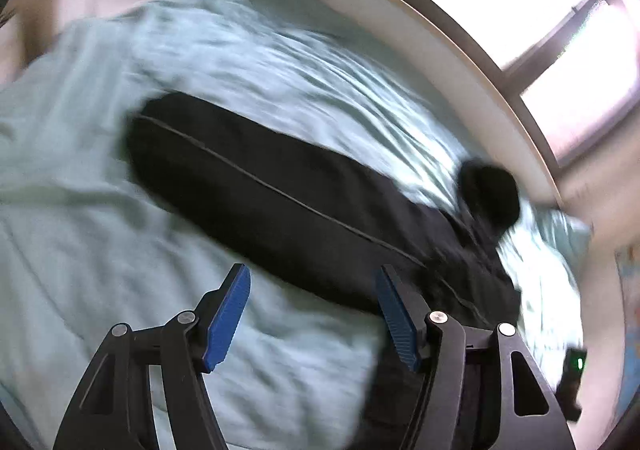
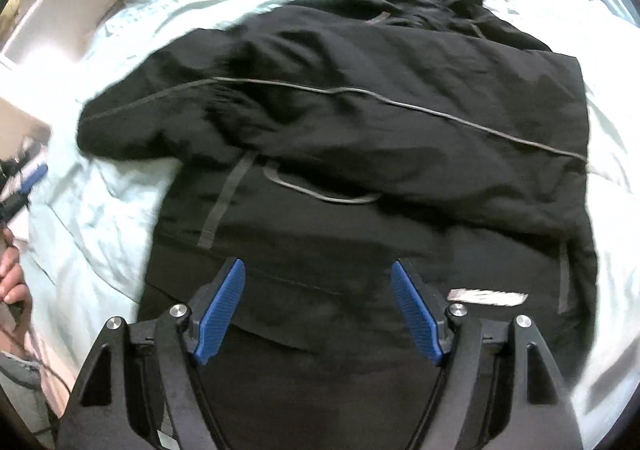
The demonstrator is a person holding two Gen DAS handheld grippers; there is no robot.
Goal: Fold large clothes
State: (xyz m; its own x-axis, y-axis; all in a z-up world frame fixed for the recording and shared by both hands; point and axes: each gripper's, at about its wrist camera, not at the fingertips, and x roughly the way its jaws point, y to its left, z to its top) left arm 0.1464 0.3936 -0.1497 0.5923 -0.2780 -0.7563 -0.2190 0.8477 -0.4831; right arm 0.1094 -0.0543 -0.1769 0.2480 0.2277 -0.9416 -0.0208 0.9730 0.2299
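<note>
A black hooded jacket [image 2: 360, 138] lies on the bed [image 2: 100, 210], one sleeve [image 2: 248, 106] folded across; both the left gripper [image 1: 314, 310] and right gripper [image 2: 318, 306] hover wide open, empty. Best next: pinch the near hem squarely.

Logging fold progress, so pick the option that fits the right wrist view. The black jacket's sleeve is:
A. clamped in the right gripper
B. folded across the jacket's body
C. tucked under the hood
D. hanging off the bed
B: the sleeve lies across the black jacket, while the right gripper is open and empty.
</note>
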